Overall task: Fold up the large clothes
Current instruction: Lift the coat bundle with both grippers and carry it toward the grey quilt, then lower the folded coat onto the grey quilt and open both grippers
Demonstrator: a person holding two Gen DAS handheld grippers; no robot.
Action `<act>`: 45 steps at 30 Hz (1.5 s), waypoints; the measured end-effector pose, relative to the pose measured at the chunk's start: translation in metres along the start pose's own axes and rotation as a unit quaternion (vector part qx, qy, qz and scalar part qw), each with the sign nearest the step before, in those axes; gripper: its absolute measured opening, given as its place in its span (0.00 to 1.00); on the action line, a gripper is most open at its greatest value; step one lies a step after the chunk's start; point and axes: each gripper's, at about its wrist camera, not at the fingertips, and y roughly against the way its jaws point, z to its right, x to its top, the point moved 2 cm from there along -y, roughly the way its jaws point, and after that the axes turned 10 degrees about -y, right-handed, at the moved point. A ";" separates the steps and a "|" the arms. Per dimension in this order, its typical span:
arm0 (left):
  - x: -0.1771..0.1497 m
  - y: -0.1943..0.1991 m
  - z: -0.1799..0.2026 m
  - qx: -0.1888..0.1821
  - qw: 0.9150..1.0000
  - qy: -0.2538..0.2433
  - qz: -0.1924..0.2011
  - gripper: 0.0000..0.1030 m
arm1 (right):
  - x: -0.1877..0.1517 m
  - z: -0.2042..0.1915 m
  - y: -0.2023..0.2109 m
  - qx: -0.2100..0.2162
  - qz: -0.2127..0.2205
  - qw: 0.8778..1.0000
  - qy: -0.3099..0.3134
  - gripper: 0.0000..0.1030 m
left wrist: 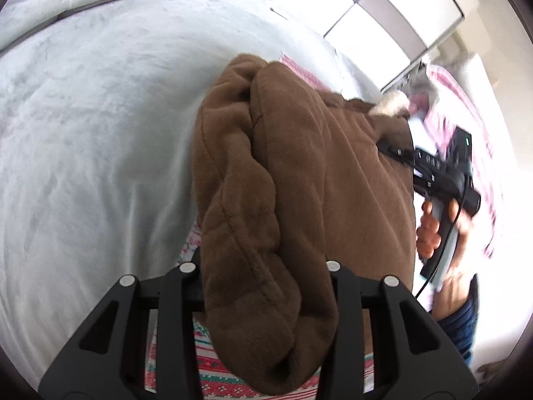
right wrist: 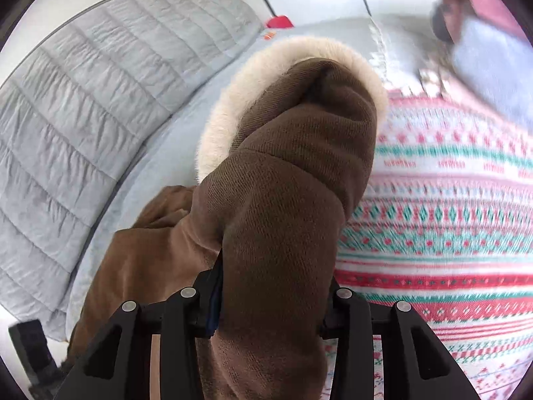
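Observation:
A thick brown coat (left wrist: 299, 173) with a cream fur trim (left wrist: 391, 103) hangs lifted between both grippers above a bed. My left gripper (left wrist: 263, 286) is shut on a bunched brown fold of it; the fingertips are buried in the fabric. In the right wrist view the same coat (right wrist: 283, 206) fills the middle, its fur-edged hood (right wrist: 226, 100) curling over the top. My right gripper (right wrist: 269, 303) is shut on the brown cloth. The right gripper also shows in the left wrist view (left wrist: 433, 170), held by a hand at the coat's far edge.
A pale grey bedspread (left wrist: 100, 133) covers the bed. A red, green and white patterned blanket (right wrist: 449, 216) lies under the coat. A quilted grey duvet (right wrist: 83, 116) lies at the left. A window (left wrist: 366, 0) is at the back. A small red object (right wrist: 279, 21) sits far off.

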 end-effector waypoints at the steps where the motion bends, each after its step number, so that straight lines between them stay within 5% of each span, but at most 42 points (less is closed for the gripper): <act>1: 0.005 0.007 -0.006 -0.006 1.000 0.010 0.014 0.37 | 0.002 -0.011 0.002 -0.002 0.004 1.000 0.013 0.38; 9: 0.075 0.053 -0.051 0.019 0.992 0.036 0.122 0.36 | 0.034 -0.105 -0.009 0.033 0.047 0.995 0.078 0.37; 14: 0.130 0.074 -0.100 0.066 0.977 0.037 0.200 0.36 | 0.080 -0.161 -0.053 0.113 0.062 0.989 0.075 0.37; 16: 0.137 0.061 -0.129 0.087 0.976 0.060 0.189 0.38 | 0.096 -0.173 -0.091 0.133 0.036 0.989 0.047 0.38; 18: 0.139 0.021 -0.176 0.096 0.981 0.101 0.135 0.40 | 0.104 -0.169 -0.142 0.130 -0.008 0.991 -0.003 0.40; 20: 0.133 -0.019 -0.212 0.115 0.982 0.107 0.103 0.52 | 0.100 -0.153 -0.205 0.084 -0.044 0.994 -0.051 0.42; 22: 0.127 -0.025 -0.222 0.102 0.982 0.082 0.135 0.55 | 0.088 -0.140 -0.247 0.035 -0.044 0.996 -0.064 0.56; 24: 0.135 -0.021 -0.215 0.120 0.983 0.063 0.122 0.55 | 0.087 -0.139 -0.244 0.063 -0.020 0.996 -0.063 0.56; 33: 0.167 -0.013 -0.195 0.160 0.976 0.026 0.143 0.51 | 0.085 -0.116 -0.219 0.110 -0.034 0.982 -0.149 0.44; 35: 0.169 -0.014 -0.196 0.154 0.977 0.026 0.148 0.51 | 0.080 -0.108 -0.223 0.102 -0.035 0.981 -0.161 0.48; 37: 0.172 -0.014 -0.197 0.157 0.977 0.018 0.143 0.53 | 0.076 -0.107 -0.220 0.074 -0.021 0.987 -0.144 0.68; 40: 0.171 -0.003 -0.191 0.160 0.978 0.019 0.132 0.56 | 0.076 -0.104 -0.198 0.047 -0.002 0.990 -0.135 0.73; 45: 0.176 0.046 -0.159 0.257 0.947 -0.030 0.191 0.63 | 0.053 -0.088 -0.135 0.049 0.014 0.993 -0.104 0.74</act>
